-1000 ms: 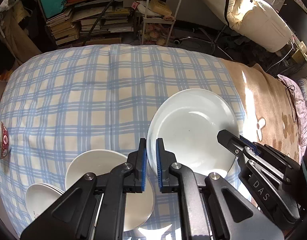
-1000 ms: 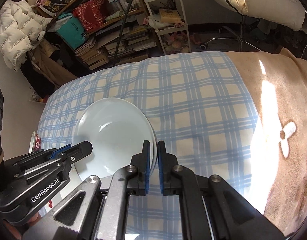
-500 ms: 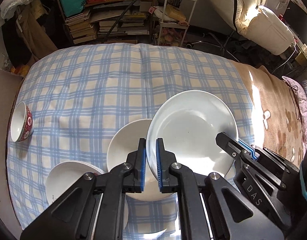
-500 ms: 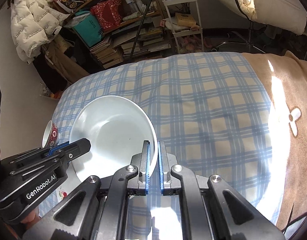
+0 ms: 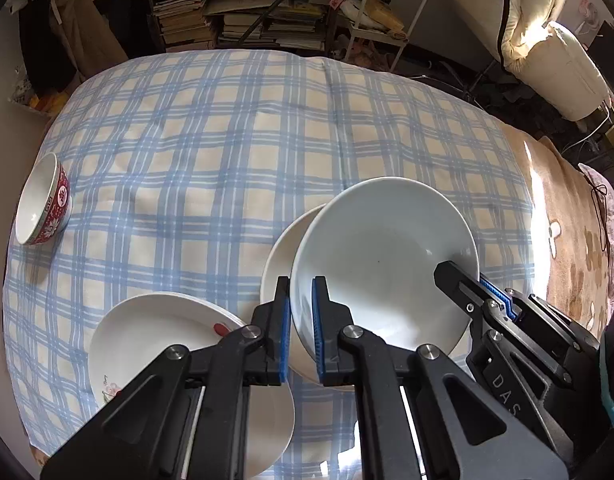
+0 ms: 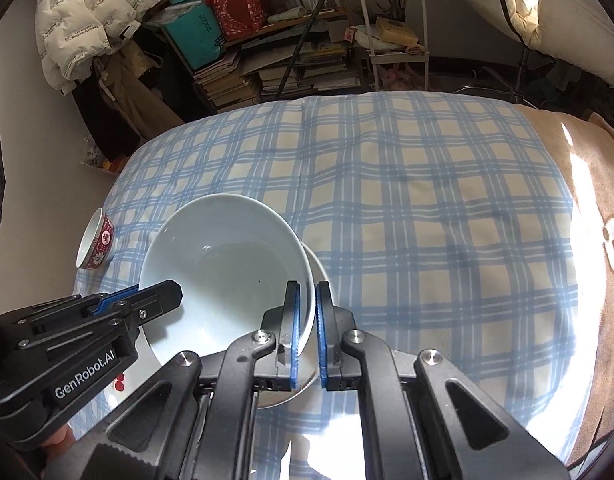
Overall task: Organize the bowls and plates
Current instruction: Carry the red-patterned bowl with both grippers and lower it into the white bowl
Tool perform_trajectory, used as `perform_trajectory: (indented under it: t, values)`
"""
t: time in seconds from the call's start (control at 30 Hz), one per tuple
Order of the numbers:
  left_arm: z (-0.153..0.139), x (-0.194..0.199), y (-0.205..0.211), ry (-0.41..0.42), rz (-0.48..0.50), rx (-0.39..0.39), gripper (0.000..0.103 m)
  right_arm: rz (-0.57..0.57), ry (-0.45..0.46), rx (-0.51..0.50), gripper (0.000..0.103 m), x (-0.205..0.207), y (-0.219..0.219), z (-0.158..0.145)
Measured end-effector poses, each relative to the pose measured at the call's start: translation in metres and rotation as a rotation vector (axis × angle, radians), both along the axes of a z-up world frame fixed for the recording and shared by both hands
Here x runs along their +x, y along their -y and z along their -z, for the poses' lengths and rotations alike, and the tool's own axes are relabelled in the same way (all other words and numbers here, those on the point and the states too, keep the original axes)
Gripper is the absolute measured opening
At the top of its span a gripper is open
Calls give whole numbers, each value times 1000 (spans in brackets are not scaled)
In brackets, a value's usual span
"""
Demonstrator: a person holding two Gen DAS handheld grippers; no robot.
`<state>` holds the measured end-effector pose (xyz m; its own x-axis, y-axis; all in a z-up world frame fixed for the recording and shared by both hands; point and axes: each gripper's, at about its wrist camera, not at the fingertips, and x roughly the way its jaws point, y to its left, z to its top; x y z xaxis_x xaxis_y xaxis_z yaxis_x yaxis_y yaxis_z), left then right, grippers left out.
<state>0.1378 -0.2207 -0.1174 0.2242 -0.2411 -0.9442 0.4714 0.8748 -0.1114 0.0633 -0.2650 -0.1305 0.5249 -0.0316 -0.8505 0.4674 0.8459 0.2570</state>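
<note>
A white deep plate [image 5: 383, 264] hangs tilted above the blue checked blanket, held at both sides. My left gripper [image 5: 301, 280] is shut on its left rim, and my right gripper [image 5: 459, 276] clamps the opposite rim. In the right wrist view the same white deep plate [image 6: 227, 272] has my right gripper [image 6: 305, 286] shut on its near right rim and my left gripper [image 6: 163, 292] on its left rim. Directly below it lies a second white plate [image 5: 279, 256], mostly hidden. A stack of white plates [image 5: 155, 340] with a flower print lies at the lower left. A red patterned bowl [image 5: 43, 204] leans at the blanket's left edge.
The blue checked blanket [image 5: 227, 140] covers a soft bed, with a brown blanket [image 5: 567, 220] to its right. Past the far edge stand stacked books [image 5: 267, 20] and a white trolley [image 6: 391, 32]. A person's hand [image 6: 55, 440] shows at the bottom left of the right wrist view.
Both grippers carried the deep plate leftward across the blanket; it now hangs over the second white plate. The flowered stack and the red bowl have come further into view.
</note>
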Motion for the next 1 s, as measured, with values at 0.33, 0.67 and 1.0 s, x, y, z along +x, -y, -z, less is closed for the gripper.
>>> perform_trajectory:
  t: [0.33, 0.67, 1.0]
  values:
    - [19, -1, -13, -15, -13, 4, 8, -25, -20, -16, 9, 8, -11, 14]
    - [39, -4, -9, -49, -1, -3, 9, 5, -67, -39, 9, 6, -11, 24]
    - [45, -2, -7, -80, 6, 6, 9, 0, -92, -56, 9, 8, -12, 24]
